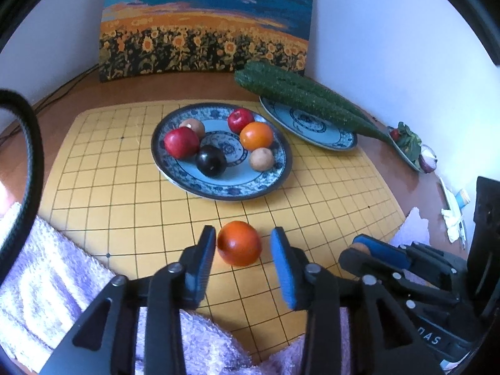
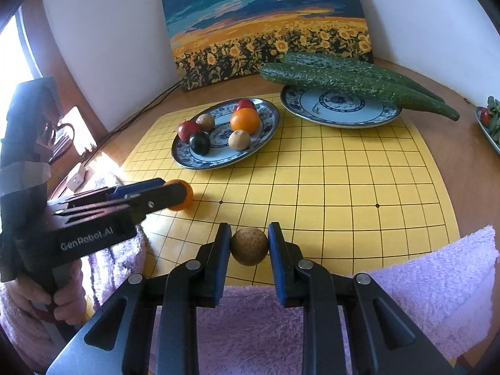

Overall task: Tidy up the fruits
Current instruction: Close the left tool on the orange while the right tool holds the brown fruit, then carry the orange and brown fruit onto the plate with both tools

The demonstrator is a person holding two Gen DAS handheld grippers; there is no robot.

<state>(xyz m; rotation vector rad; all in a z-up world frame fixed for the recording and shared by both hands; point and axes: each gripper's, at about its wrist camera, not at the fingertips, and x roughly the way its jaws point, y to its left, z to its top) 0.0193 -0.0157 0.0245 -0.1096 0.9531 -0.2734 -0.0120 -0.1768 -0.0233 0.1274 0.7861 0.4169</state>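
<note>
A blue-and-white plate [image 1: 218, 187] [image 2: 193, 161] on the yellow grid mat holds several fruits: two red apples, an orange, a dark plum and two brown fruits. My left gripper [image 1: 243, 245] is open around an orange fruit [image 1: 239, 243] on the mat; the left pad is close to it, the right pad stands apart. It shows in the right wrist view [image 2: 181, 198] too. My right gripper [image 2: 250, 243] is shut on a brown round fruit [image 2: 250, 246] just above the mat's near edge.
A second patterned plate [image 1: 312, 131] [image 2: 337, 109] carries two long cucumbers [image 1: 300, 97] [image 2: 353, 82]. A sunflower painting [image 1: 206, 22] leans on the wall. A salad dish [image 1: 409, 147] sits far right. Purple towels [image 2: 406, 281] lie at the mat's near edge.
</note>
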